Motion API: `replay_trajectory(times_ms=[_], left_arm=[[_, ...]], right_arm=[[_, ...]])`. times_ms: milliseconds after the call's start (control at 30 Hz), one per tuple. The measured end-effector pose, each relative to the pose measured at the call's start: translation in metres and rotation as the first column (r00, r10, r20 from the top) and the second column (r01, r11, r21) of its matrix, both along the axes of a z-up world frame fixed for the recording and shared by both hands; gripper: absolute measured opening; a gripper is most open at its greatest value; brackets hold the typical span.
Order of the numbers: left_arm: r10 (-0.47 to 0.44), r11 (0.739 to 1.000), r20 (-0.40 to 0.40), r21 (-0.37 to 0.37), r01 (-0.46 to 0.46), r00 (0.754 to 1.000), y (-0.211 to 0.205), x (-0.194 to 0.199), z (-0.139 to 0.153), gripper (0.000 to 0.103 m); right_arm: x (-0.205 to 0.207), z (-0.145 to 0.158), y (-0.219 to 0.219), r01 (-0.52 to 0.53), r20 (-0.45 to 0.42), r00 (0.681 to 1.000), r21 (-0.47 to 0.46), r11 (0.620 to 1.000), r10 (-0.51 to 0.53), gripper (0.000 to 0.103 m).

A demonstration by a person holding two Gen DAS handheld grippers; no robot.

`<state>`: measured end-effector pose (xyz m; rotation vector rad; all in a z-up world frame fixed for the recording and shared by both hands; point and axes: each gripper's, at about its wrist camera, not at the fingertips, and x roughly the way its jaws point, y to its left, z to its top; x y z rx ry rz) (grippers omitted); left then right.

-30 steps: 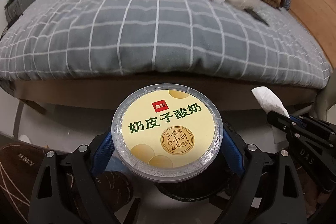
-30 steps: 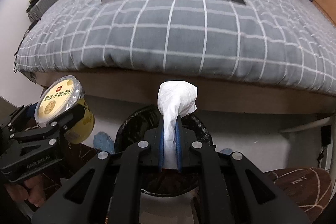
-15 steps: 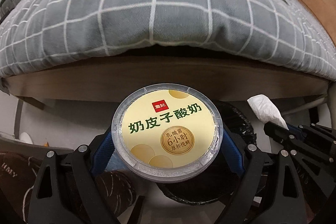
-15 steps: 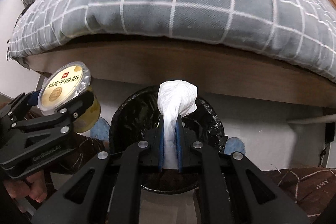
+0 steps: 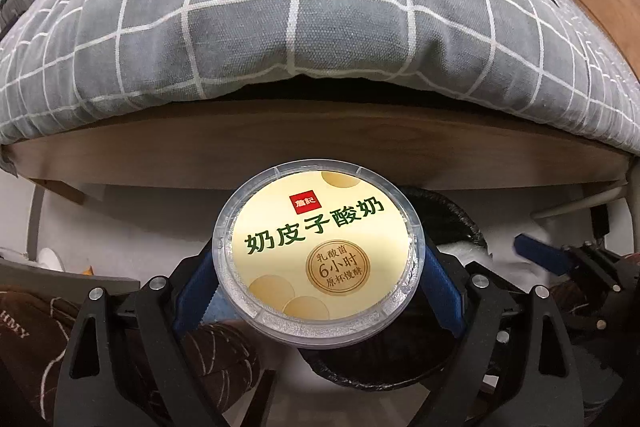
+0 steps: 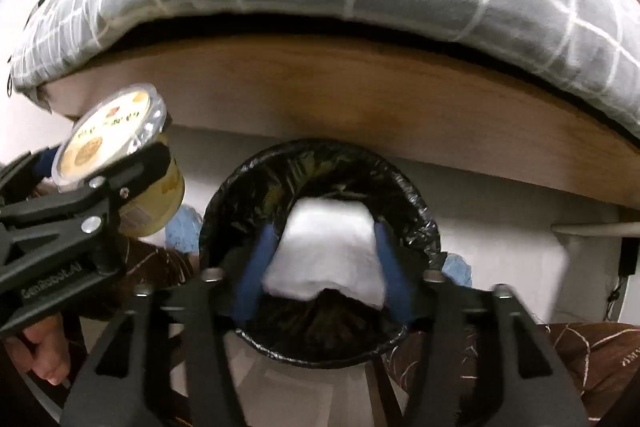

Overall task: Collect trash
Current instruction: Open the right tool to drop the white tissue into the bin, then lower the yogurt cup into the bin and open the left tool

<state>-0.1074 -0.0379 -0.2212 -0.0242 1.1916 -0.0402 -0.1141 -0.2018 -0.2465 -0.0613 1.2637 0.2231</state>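
My left gripper (image 5: 318, 267) is shut on a yellow yogurt cup (image 5: 318, 255) with a clear lid and holds it upright beside the bin; the cup also shows in the right wrist view (image 6: 116, 143). My right gripper (image 6: 326, 255) is open over the black-lined trash bin (image 6: 424, 227). The white crumpled tissue (image 6: 328, 247) sits blurred between the spread blue pads, over the bin's mouth. Whether it still touches the pads I cannot tell. The bin's rim shows behind the cup in the left wrist view (image 5: 460, 215).
The bed with a grey checked duvet (image 5: 304, 15) and wooden frame (image 6: 340, 95) overhangs just behind the bin. Brown slippers (image 6: 592, 359) lie on the floor right and left of it. Blue crumpled bits (image 6: 186, 231) lie beside the bin.
Both grippers moved lower and closer to the bin. My right gripper opened and the tissue left its tight pinch, now blurred over the bin. The left still holds the cup.
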Motion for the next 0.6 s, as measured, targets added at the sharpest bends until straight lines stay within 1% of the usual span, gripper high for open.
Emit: replay_trajectory(times_ms=[67, 100, 167, 267, 367, 600], left_arm=[[0.000, 1.000, 0.001, 0.000, 0.000, 1.000, -0.002, 0.000, 0.004, 0.087], [-0.001, 1.000, 0.003, -0.002, 0.001, 1.000, -0.003, 0.000, 0.004, 0.087], [-0.007, 1.000, 0.004, -0.005, 0.007, 1.000, -0.005, -0.002, 0.005, 0.087], [-0.015, 1.000, 0.006, -0.018, 0.015, 1.000, -0.011, -0.001, 0.008, 0.087], [-0.029, 0.999, 0.017, -0.019, 0.029, 0.999, -0.021, -0.001, 0.013, 0.087], [-0.070, 0.997, 0.001, -0.021, 0.070, 0.998, -0.043, -0.003, 0.010, 0.087]], right_arm=[[-0.002, 0.005, -0.006, 0.017, 0.030, 0.999, -0.012, 1.000, -0.017, 0.073], [-0.003, 0.008, -0.009, 0.028, 0.040, 0.999, -0.009, 1.000, -0.027, 0.075], [-0.004, 0.014, -0.017, 0.050, 0.059, 0.997, -0.005, 0.999, -0.050, 0.082], [-0.008, 0.022, -0.028, 0.093, 0.106, 0.990, -0.044, 0.995, -0.088, 0.091], [-0.008, 0.027, -0.045, 0.141, 0.113, 0.984, -0.049, 0.989, -0.135, 0.092], [-0.009, 0.034, -0.087, 0.222, 0.118, 0.970, -0.059, 0.973, -0.214, 0.095]])
